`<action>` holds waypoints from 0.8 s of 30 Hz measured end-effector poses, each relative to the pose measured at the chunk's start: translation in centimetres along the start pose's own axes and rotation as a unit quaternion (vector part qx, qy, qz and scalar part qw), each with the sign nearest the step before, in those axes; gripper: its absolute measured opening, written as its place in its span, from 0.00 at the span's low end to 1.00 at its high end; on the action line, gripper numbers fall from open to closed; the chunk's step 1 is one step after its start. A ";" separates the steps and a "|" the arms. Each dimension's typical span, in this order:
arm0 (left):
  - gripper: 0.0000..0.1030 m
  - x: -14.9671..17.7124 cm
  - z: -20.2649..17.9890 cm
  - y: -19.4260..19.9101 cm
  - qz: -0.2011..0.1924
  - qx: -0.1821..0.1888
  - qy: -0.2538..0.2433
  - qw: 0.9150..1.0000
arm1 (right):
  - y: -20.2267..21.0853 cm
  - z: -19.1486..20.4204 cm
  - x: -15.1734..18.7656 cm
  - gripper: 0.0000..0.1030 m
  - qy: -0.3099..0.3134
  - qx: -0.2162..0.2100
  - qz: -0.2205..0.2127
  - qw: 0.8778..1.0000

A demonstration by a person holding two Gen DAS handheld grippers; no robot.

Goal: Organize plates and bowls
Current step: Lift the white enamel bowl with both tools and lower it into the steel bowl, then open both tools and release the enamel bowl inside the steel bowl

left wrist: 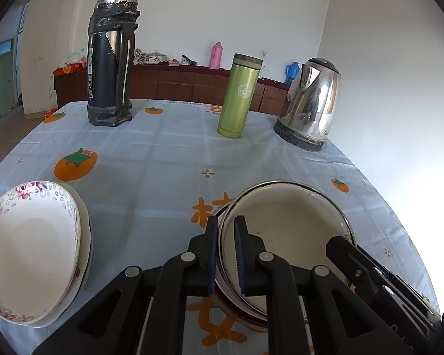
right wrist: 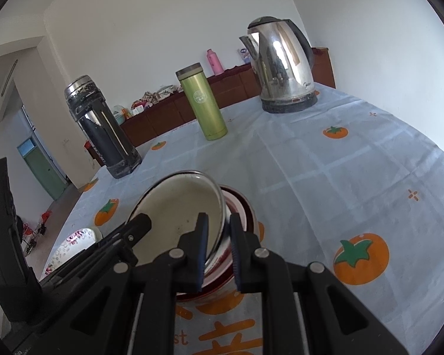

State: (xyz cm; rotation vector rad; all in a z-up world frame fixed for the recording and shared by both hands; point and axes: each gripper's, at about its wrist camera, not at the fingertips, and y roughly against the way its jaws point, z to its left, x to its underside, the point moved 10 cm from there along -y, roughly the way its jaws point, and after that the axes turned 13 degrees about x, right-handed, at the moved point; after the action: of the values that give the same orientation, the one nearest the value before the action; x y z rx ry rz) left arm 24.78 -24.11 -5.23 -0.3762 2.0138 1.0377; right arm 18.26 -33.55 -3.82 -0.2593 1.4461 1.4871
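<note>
Glossy enamel bowl; mirror-bright steel kettle; brushed green metal flask; smooth, printed tablecloth.

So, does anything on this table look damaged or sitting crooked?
Yes. The black thermos has its coating peeled, bare metal showing near the top. The enamel bowl sits tilted on the red-rimmed bowl under it, gripped at its rim by both the left gripper and right gripper.
</note>
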 end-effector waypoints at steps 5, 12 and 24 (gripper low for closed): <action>0.12 0.0 0.0 0.0 0.001 -0.001 -0.002 1.000 | -0.2 0.0 0.1 0.14 -0.001 0.001 0.003 1.000; 0.17 -0.5 -0.1 0.9 -0.010 0.002 0.006 1.000 | 0.1 -0.5 0.0 0.29 -0.026 -0.012 -0.004 1.000; 0.67 -1.7 2.6 2.9 -0.061 -0.058 0.011 0.996 | 0.9 -4.3 -1.5 0.78 -0.071 0.030 -0.054 0.996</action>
State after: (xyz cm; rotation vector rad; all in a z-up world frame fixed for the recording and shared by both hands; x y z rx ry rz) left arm 25.49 -20.46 -3.19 -0.5663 1.9297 1.0810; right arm 16.25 -37.74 -3.24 -0.1890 1.3399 1.3458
